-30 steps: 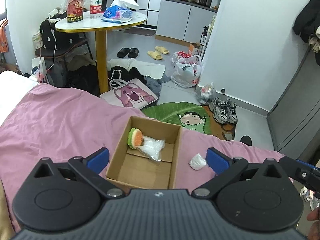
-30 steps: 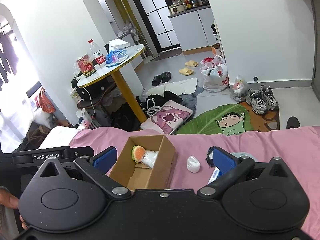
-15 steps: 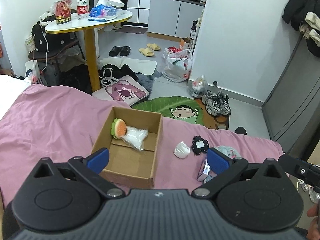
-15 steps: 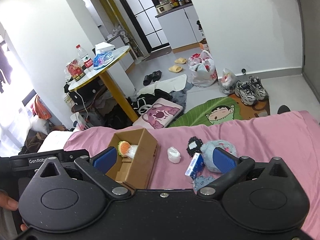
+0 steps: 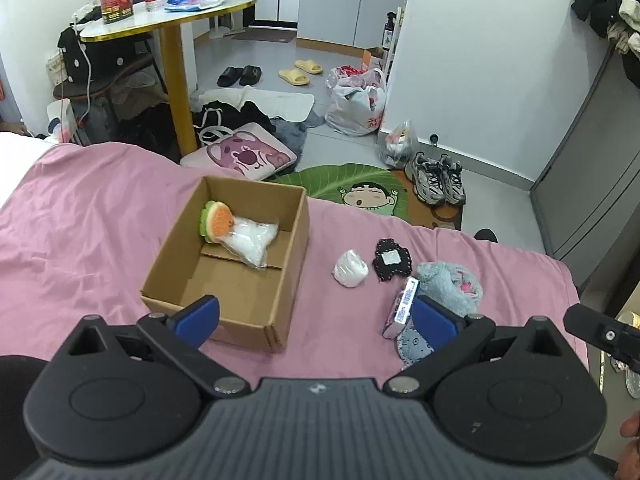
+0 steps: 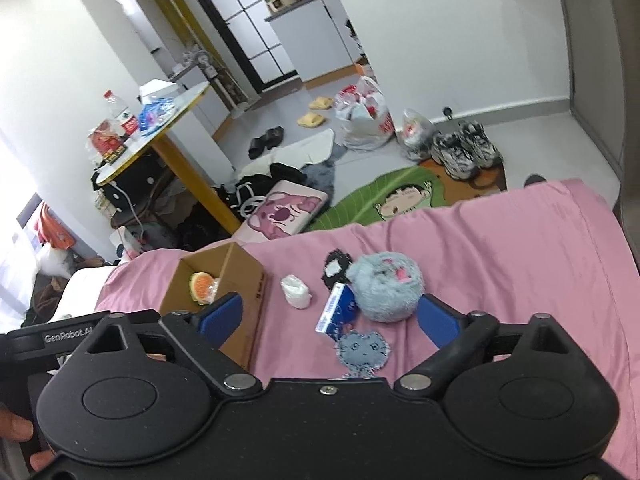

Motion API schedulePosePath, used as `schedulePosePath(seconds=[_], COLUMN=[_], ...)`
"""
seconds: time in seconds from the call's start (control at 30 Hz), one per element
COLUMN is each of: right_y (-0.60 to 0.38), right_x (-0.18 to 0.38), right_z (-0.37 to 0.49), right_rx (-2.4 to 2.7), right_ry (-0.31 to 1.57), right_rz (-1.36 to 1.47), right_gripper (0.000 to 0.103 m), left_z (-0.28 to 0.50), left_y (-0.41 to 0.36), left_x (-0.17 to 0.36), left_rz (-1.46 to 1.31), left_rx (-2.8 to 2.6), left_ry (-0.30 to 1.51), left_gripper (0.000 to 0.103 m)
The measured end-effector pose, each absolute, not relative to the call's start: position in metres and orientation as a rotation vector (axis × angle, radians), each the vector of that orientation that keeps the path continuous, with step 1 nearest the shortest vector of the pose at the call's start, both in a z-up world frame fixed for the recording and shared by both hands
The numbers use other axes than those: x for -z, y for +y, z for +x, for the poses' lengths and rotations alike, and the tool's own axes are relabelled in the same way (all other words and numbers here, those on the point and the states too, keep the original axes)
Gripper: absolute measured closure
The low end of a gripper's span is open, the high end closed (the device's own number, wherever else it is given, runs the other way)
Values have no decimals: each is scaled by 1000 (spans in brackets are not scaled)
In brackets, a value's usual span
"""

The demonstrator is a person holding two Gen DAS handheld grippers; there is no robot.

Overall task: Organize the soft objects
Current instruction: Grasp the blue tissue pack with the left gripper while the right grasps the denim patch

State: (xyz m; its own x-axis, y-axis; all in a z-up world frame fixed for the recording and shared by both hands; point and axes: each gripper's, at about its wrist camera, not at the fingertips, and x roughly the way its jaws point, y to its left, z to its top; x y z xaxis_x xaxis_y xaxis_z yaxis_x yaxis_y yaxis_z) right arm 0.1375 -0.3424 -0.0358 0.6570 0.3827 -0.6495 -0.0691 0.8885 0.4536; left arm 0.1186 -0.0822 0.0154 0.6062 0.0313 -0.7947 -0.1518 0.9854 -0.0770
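Observation:
A cardboard box (image 5: 298,216) (image 6: 256,280) sits on the pink bed and holds an orange-green plush (image 5: 216,222) (image 6: 200,286) and a clear bag of white stuffing (image 5: 252,240). Right of it lie a white wad (image 5: 350,269) (image 6: 296,290), a black patch (image 5: 392,260) (image 6: 334,266), a grey fluffy plush (image 5: 452,280) (image 6: 386,284), a blue-white packet (image 5: 402,306) (image 6: 336,314) and a small blue plush (image 5: 412,346) (image 6: 362,352). My left gripper (image 5: 314,320) is open above the box's near corner. My right gripper (image 6: 330,318) is open above the packet.
The pink bedsheet (image 5: 80,220) ends at the floor beyond. On the floor are a leaf-shaped mat (image 5: 360,184), a pink cushion (image 5: 244,156), sneakers (image 5: 438,180), bags and slippers. A round table (image 5: 172,12) with a bottle stands at the far left.
Both views have swung right and pulled back, so the grey plush, packet, black patch and small blue plush have come into view. The objects themselves have not moved. Both grippers stay open.

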Motion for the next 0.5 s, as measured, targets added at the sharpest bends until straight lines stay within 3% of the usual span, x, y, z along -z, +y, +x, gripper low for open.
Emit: schedulePosePath(seconds=[0.3, 0.4, 0.5], right_y=[-350, -349, -348], right_x=[63, 74, 86], right_z=[152, 158, 164], right_rx=[-237, -247, -247], right_ry=[873, 905, 944], right_rz=[456, 474, 494], right_gripper=[23, 32, 33], left_z=[136, 144, 152], left_y=[-104, -109, -116], left_x=[6, 16, 28], left_rz=[-124, -131, -136], left_rx=[-52, -31, -8], left_ry=[939, 961, 986], left_gripper=[6, 13, 23])
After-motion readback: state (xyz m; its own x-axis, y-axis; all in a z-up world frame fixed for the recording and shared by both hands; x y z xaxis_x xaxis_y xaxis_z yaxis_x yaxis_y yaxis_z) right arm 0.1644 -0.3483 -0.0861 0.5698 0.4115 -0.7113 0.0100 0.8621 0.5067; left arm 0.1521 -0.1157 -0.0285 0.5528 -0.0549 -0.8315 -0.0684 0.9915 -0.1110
